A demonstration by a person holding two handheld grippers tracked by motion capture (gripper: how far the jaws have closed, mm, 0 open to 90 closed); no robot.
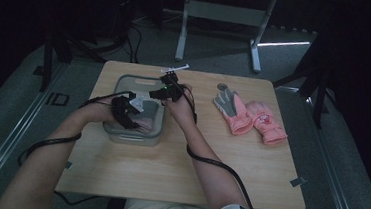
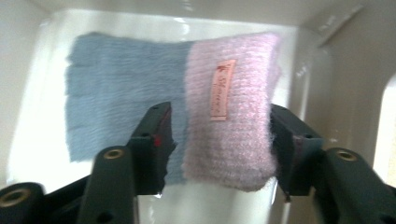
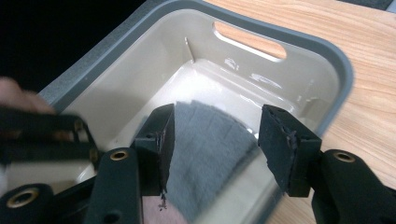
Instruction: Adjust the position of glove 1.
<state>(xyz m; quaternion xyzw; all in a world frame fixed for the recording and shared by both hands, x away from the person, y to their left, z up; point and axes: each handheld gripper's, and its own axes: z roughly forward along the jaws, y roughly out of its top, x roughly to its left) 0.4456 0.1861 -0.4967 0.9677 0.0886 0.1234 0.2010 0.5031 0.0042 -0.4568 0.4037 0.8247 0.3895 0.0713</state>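
High view: both grippers over the grey bin [image 1: 123,82] on the wooden tabletop [image 1: 168,168], left-centre. Left gripper [image 1: 134,111] at the bin's 7 o'clock side, right gripper [image 1: 167,90] at its 2 o'clock rim. Pair of pink gloves [image 1: 250,117] lies flat at 3 o'clock from the bin, well apart from it.

Left gripper view adds the detail: a folded knit piece [image 2: 177,116], blue half and pink half with a small label [image 2: 220,91], lies on the bin floor. Fingers [image 2: 154,140] spread wide, either side of the pink half, not clamped.

Right gripper view: fingers [image 3: 161,140] also released, above the cloth's grey-blue end, pointing into the bin toward the far handle slot [image 3: 250,39]. Left gripper blurred at 9 o'clock.
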